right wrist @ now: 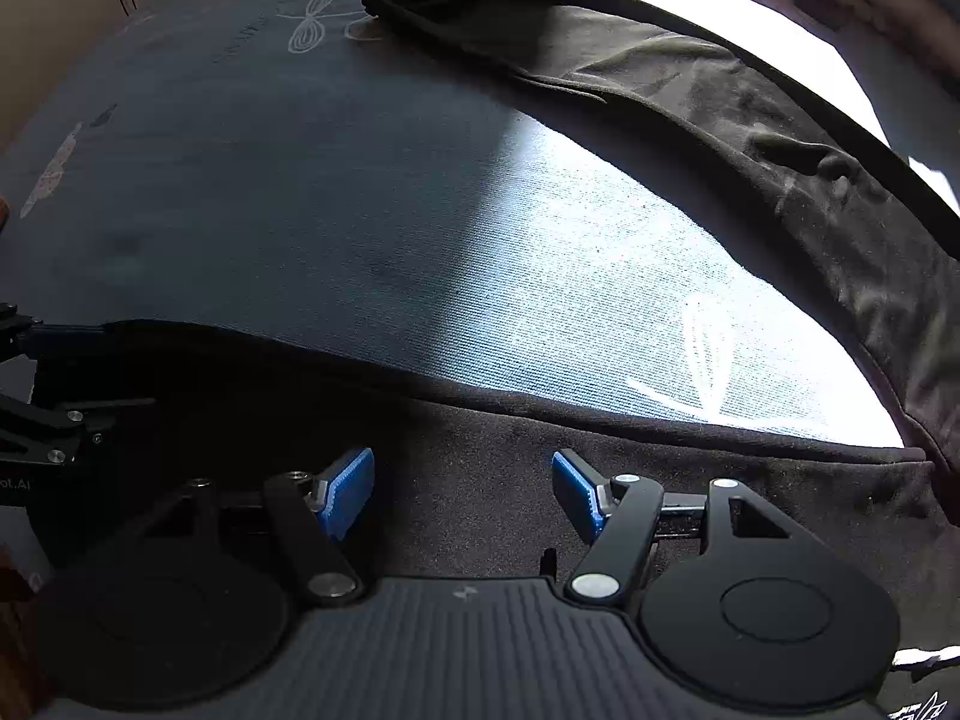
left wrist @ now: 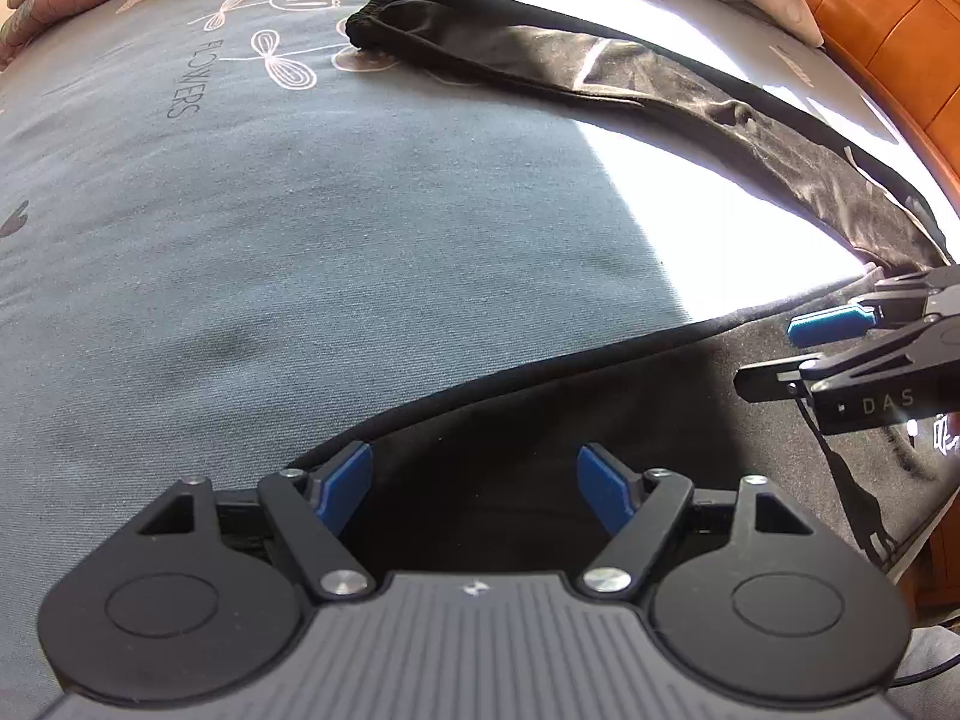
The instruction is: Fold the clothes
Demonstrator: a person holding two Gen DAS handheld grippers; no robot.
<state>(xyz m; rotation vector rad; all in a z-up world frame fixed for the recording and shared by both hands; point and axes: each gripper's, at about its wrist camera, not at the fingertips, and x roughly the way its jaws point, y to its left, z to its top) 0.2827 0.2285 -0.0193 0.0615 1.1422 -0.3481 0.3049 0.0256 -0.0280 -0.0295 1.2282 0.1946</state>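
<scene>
i see "flowers" printed on the grey bed sheet (left wrist: 240,240). "das" shows on my right claw (left wrist: 774,354). black garment (left wrist: 540,510) lies under both; left claw (left wrist: 474,480) and right spread, pinching nothing.

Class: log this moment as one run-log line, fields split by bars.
stage: before grasp | left tool: open over trousers | right tool: open over trousers | far leg: flat on bed
</scene>
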